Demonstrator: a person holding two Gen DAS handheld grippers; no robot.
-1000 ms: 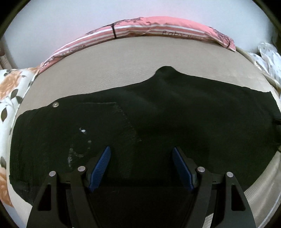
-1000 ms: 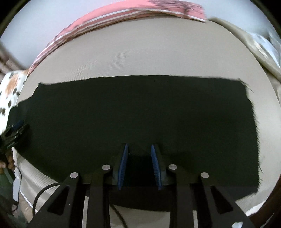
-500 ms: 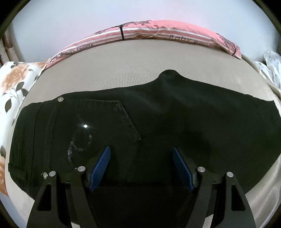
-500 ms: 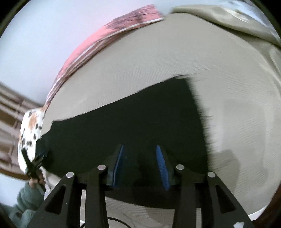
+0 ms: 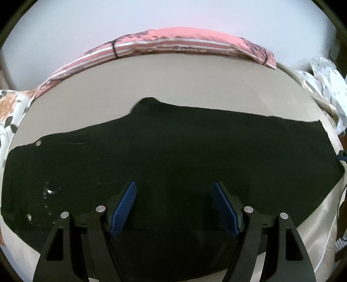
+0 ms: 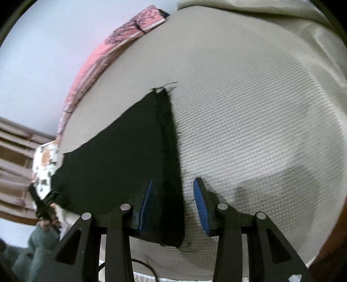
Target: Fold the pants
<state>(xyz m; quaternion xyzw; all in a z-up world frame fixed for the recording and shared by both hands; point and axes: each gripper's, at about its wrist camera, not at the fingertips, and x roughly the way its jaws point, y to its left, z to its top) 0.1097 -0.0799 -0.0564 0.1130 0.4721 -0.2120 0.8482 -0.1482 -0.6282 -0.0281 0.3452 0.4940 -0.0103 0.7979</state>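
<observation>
Black pants [image 5: 173, 147] lie flat across the beige bed [image 5: 173, 76], waist with a metal button [image 5: 39, 142] at the left, leg ends at the right. My left gripper [image 5: 174, 186] hovers over the middle of the pants, open, with nothing between its blue pads [image 5: 123, 208]. My right gripper [image 6: 173, 181] is at the frayed leg hem [image 6: 171, 134]. The hem's edge runs between its parted jaws and the pads do not press on it. At the far left of the right wrist view, a person's hand holds the left gripper [image 6: 43, 201].
A pink striped pillow [image 5: 184, 41] lines the far edge of the bed. A floral cloth [image 5: 10, 108] lies at the left and a white dotted cloth [image 5: 325, 86] at the right. A cream blanket [image 6: 282, 13] is bunched beyond the hem. A cable [image 6: 147, 269] trails below the right gripper.
The right gripper has swung along the leg to its hem end, rolled, and its jaws have spread wider. The left gripper has slid from the pocket area toward the middle of the pants.
</observation>
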